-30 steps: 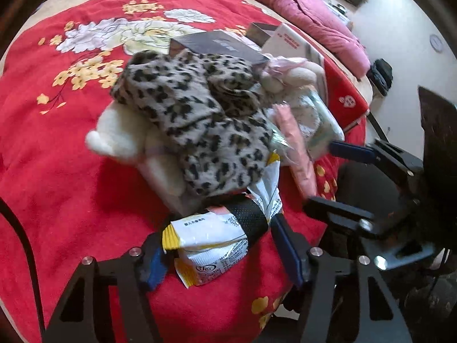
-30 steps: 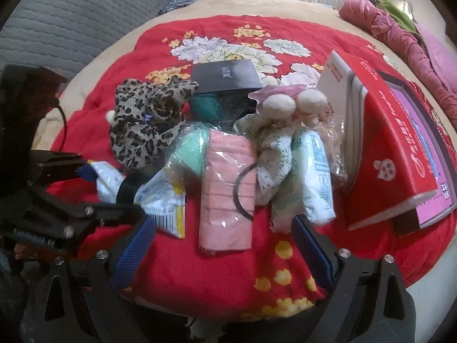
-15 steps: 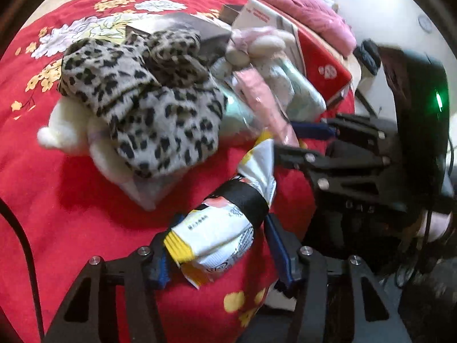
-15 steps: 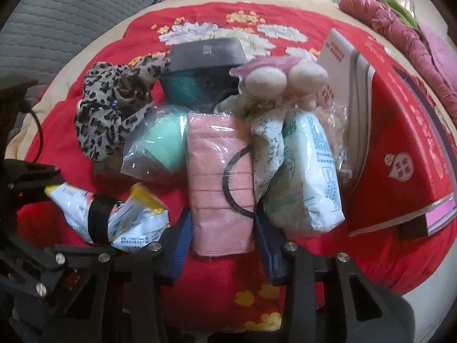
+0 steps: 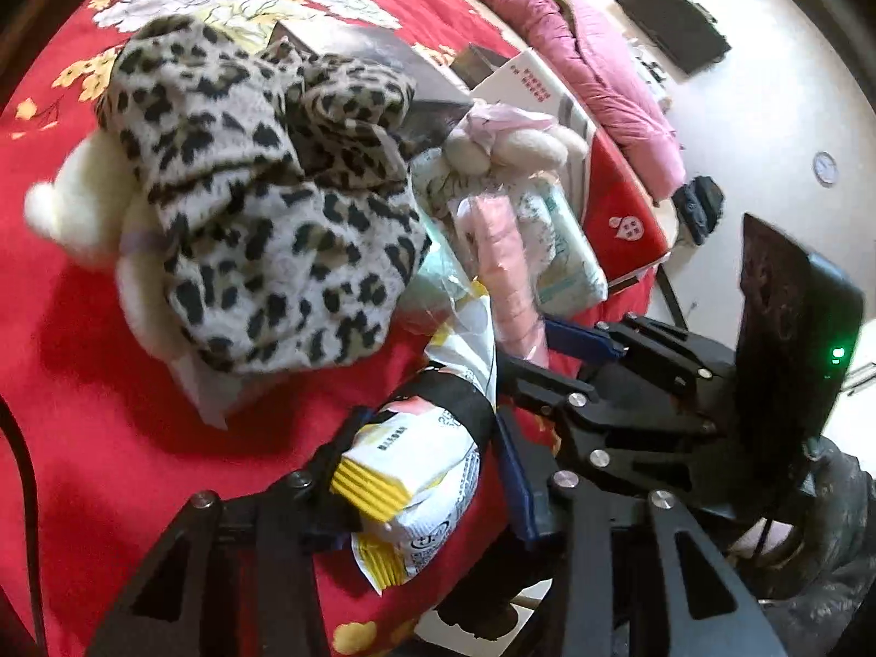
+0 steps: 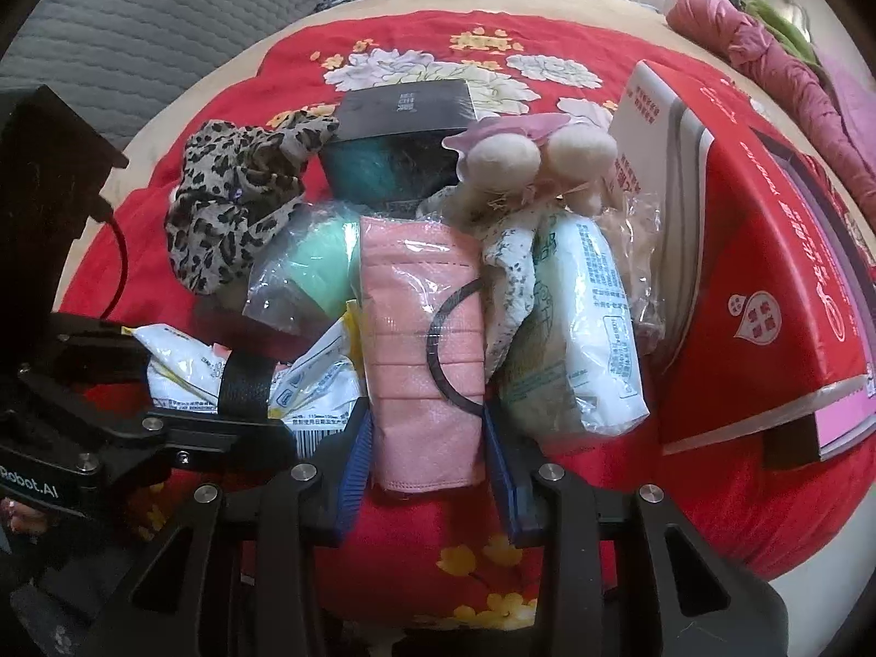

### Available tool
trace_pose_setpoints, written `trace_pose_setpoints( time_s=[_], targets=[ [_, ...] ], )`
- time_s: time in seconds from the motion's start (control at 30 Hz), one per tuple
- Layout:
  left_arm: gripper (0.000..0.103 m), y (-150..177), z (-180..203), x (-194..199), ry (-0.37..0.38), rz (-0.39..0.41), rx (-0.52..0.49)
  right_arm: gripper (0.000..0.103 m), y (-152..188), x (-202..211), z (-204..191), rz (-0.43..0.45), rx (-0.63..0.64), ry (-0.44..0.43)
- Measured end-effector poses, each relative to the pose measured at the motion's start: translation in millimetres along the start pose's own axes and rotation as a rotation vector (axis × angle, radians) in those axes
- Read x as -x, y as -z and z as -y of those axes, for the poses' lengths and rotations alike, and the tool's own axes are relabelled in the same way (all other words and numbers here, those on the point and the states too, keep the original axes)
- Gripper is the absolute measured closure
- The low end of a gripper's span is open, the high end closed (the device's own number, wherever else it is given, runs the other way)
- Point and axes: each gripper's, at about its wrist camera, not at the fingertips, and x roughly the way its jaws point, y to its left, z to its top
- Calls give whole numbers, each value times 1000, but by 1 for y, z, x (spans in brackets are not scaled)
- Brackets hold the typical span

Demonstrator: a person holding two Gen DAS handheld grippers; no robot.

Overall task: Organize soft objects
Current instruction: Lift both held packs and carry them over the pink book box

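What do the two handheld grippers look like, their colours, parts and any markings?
Both are black angular frames with triangular cut-outs and silver screw heads, ending in blue fingers. The left gripper has a thin black cable running beside it. The right gripper looks the same; seen from the left wrist, its body carries a dark block with a small green light. White lettering ending "obot.AI" marks the left gripper's body.

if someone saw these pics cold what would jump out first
Probably the bright red floral blanket covering the bed, with a heap of soft things in its middle. In that heap the leopard-print cloth draped over a white plush toy stands out on the left. At the near edge each gripper is closed on a packet: the right gripper on the pink pack, the left gripper on the white and yellow packet.
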Motion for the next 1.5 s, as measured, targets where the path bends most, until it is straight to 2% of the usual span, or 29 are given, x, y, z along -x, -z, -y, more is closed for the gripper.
trace_pose_setpoints(
  time_s=[0.07, 0.17, 0.3, 0.63, 0.83, 0.97, 1.07, 1.5],
  targets=[
    [61, 3, 6, 0, -26, 5, 9, 64, 0, 2, 0, 6, -2, -1],
    [62, 8, 9, 1, -23, 19, 59, 64, 0, 8, -1, 24, 1, -10],
    [62, 21, 15, 18, -66, 43, 89, 64, 0, 27, -7, 85, 27, -15],
    [62, 38, 47, 90, -214, 203, 106, 64, -3, 71, 1, 218, 0, -79],
    [62, 36, 66, 106, -273, 257, 125, 64, -4, 96, 16, 282, -29, -92],
    [62, 33, 96, 103, -363, 285, 83, 64, -3, 112, 25, 320, -56, -104],
    [62, 29, 116, 98, -403, 296, 56, 64, 0, 125, 30, 348, -60, -113],
    [62, 15, 167, 105, -472, 350, -11, 64, 3, 164, 51, 434, -106, -120]
  ],
)
